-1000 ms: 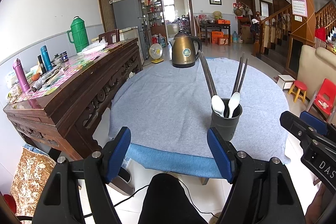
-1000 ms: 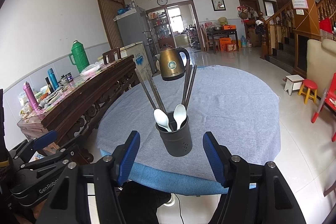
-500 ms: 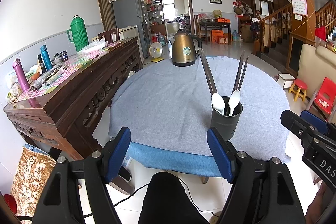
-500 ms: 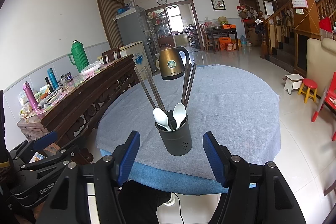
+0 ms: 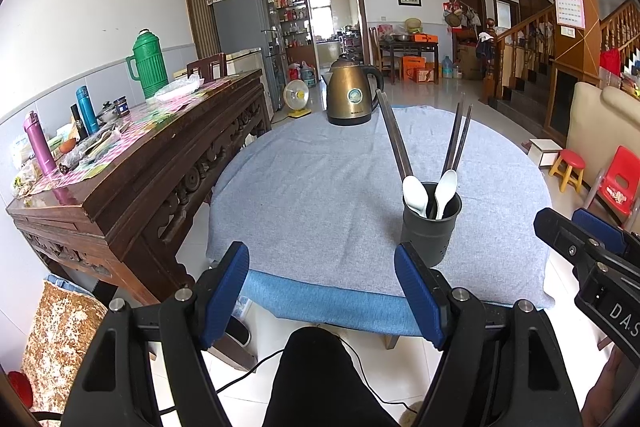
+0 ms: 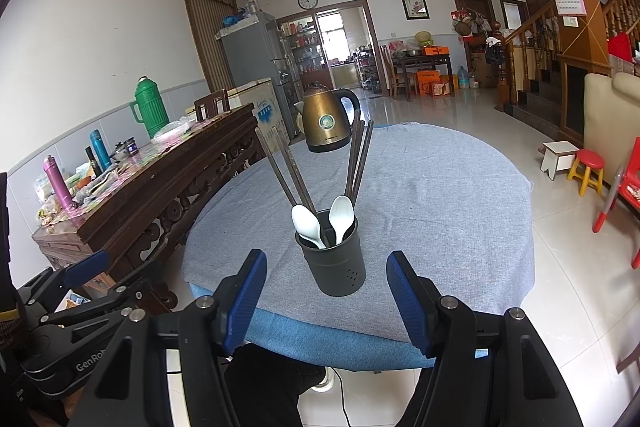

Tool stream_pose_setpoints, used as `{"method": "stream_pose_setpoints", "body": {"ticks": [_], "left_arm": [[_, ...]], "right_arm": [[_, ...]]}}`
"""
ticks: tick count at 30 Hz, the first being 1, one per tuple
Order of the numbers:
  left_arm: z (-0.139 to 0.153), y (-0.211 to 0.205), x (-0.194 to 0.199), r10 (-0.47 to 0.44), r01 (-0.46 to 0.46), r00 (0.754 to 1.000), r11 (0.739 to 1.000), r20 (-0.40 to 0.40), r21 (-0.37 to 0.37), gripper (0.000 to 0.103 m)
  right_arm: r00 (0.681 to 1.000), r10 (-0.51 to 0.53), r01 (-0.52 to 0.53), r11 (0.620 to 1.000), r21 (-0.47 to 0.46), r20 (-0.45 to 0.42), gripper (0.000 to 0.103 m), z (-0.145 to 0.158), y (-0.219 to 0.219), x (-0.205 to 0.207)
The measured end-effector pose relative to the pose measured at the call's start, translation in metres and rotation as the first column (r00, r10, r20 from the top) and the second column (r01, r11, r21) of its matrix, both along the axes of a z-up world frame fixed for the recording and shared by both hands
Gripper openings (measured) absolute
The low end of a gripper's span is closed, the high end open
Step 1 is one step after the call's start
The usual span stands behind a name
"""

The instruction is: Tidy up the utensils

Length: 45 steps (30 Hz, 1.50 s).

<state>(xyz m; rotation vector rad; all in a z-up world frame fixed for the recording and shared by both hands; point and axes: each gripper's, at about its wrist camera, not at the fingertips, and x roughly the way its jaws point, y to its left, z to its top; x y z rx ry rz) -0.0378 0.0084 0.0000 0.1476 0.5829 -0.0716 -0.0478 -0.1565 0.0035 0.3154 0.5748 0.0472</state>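
A dark grey utensil holder (image 5: 430,231) (image 6: 334,263) stands near the front edge of a round table with a grey cloth (image 5: 320,187) (image 6: 440,195). It holds two white spoons (image 5: 416,193) (image 6: 306,225) and several dark chopsticks (image 5: 394,143) (image 6: 358,159), all upright and leaning. My left gripper (image 5: 322,291) is open and empty, held in front of the table's near edge, left of the holder. My right gripper (image 6: 326,297) is open and empty, just in front of the holder.
A bronze electric kettle (image 5: 352,93) (image 6: 326,123) stands at the table's far side. A carved wooden sideboard (image 5: 140,163) with flasks and clutter runs along the left. Small red and yellow stools (image 5: 568,169) and a red chair stand on the right.
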Motion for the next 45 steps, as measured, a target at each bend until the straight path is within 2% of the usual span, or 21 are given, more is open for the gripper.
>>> {"method": "stream_pose_setpoints", "body": {"ticks": [34, 45], "left_arm": [[-0.002, 0.001, 0.001, -0.004, 0.004, 1.0, 1.0, -0.003, 0.005, 0.076], [-0.008, 0.0, 0.015, 0.0, 0.0, 1.0, 1.0, -0.032, 0.002, 0.076]], "right_arm": [[1.0, -0.006, 0.006, 1.0, -0.001, 0.01, 0.066, -0.003, -0.002, 0.0], [1.0, 0.002, -0.002, 1.0, -0.008, -0.01, 0.066, -0.008, -0.002, 0.009]]}}
